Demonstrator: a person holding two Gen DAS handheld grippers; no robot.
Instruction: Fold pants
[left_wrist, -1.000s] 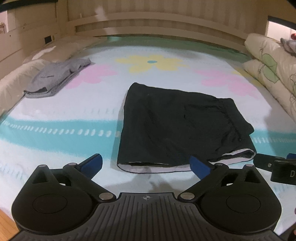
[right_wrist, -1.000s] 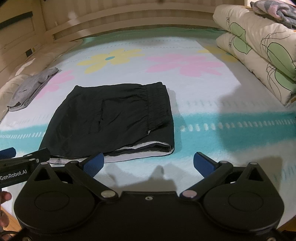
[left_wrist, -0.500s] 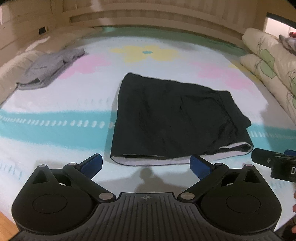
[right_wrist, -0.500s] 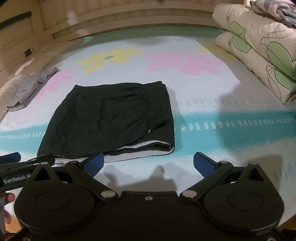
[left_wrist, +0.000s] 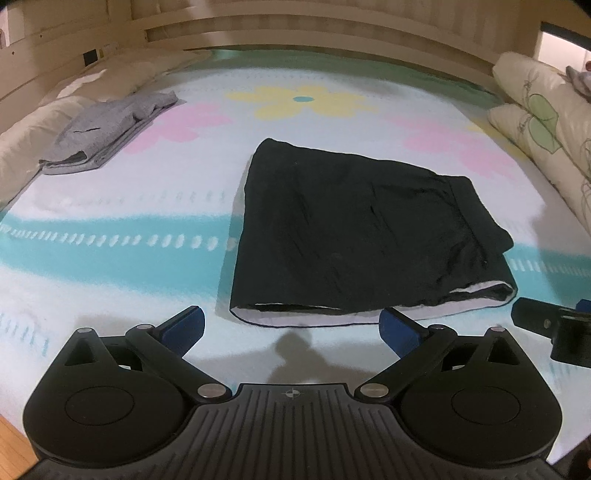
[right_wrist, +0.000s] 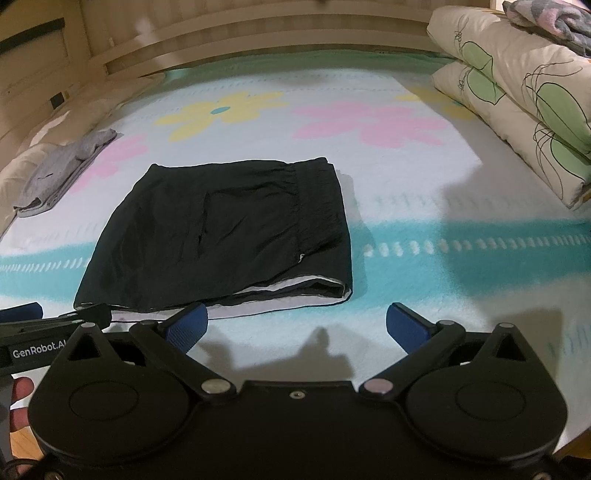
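Black pants (left_wrist: 354, 236) lie folded flat on the flowered bedspread, with a white inner edge showing along the near side; they also show in the right wrist view (right_wrist: 229, 232). My left gripper (left_wrist: 291, 326) is open and empty, just short of the pants' near edge. My right gripper (right_wrist: 297, 325) is open and empty, near the pants' near right corner. The right gripper's tip (left_wrist: 546, 325) shows at the right of the left wrist view. The left gripper's tip (right_wrist: 55, 321) shows at the left of the right wrist view.
A folded grey garment (left_wrist: 107, 133) lies at the far left of the bed, also in the right wrist view (right_wrist: 62, 173). Stacked floral pillows (right_wrist: 517, 110) stand along the right side. A wooden headboard (left_wrist: 295, 37) runs along the back.
Both grippers stay open. The left wrist view shifted slightly, and the pants sit a little further from the left gripper than one second ago.
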